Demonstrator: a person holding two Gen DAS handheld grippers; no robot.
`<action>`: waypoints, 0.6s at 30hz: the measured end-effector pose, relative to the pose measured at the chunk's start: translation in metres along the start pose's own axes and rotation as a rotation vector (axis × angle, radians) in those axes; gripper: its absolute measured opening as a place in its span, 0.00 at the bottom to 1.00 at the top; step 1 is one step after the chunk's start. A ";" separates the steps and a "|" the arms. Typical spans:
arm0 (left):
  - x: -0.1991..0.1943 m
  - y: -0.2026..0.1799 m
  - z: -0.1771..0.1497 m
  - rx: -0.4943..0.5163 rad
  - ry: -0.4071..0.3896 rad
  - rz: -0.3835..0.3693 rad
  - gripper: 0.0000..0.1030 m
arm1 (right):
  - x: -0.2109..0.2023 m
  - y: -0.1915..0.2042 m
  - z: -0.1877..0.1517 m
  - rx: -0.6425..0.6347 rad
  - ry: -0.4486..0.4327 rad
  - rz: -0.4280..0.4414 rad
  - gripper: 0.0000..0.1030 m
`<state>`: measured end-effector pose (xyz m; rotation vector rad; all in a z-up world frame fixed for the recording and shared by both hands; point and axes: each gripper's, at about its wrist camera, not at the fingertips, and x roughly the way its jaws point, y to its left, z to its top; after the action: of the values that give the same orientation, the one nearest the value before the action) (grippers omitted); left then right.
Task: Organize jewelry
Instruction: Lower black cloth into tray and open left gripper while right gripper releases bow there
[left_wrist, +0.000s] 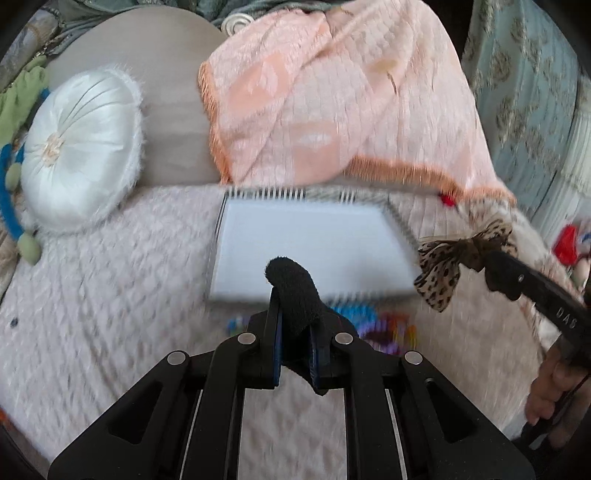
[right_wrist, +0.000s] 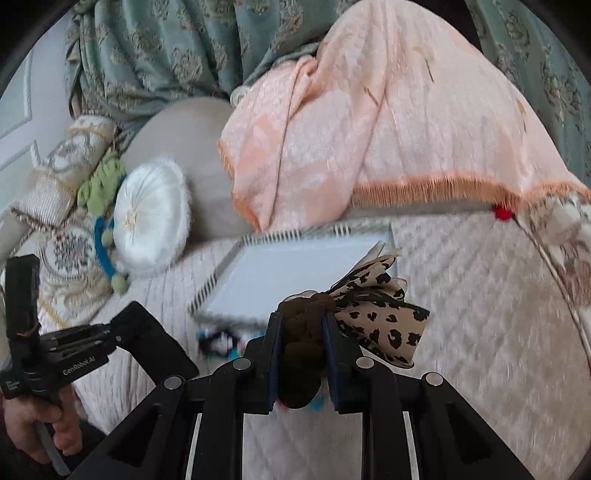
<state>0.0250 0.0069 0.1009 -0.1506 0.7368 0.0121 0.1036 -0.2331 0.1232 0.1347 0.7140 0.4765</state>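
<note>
My left gripper (left_wrist: 295, 317) is shut on a black fuzzy hair tie (left_wrist: 291, 288) that sticks up between its jaws. A leopard-print bow scrunchie (right_wrist: 369, 310) with a brown band is clamped in my right gripper (right_wrist: 301, 332); the same bow (left_wrist: 448, 266) shows at the right of the left wrist view. Ahead on the bed lies a white tray with a black-and-white striped rim (left_wrist: 221, 218), also seen as the tray (right_wrist: 207, 288) in the right wrist view. A blurred heap of colourful hair ties (left_wrist: 388, 328) lies just in front of the tray, partly hidden by my fingers.
The quilted pale bedspread (left_wrist: 110, 295) runs all around. A round white cushion (left_wrist: 81, 147) leans at the left, a peach fringed blanket (left_wrist: 332, 103) drapes behind the tray, and green curtains (right_wrist: 166, 48) hang at the back. The person's hand (right_wrist: 55, 424) grips the left tool's handle.
</note>
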 end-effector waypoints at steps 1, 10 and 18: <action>0.007 0.002 0.010 -0.008 -0.008 -0.005 0.10 | 0.006 -0.002 0.008 -0.001 -0.009 0.000 0.19; 0.102 0.034 0.049 -0.086 0.027 -0.024 0.10 | 0.103 -0.040 0.013 0.120 0.061 0.104 0.19; 0.161 0.047 0.031 -0.112 0.164 0.042 0.10 | 0.159 -0.057 -0.007 0.209 0.212 0.134 0.19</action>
<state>0.1622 0.0514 0.0099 -0.2451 0.9038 0.0814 0.2244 -0.2096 0.0073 0.3334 0.9662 0.5491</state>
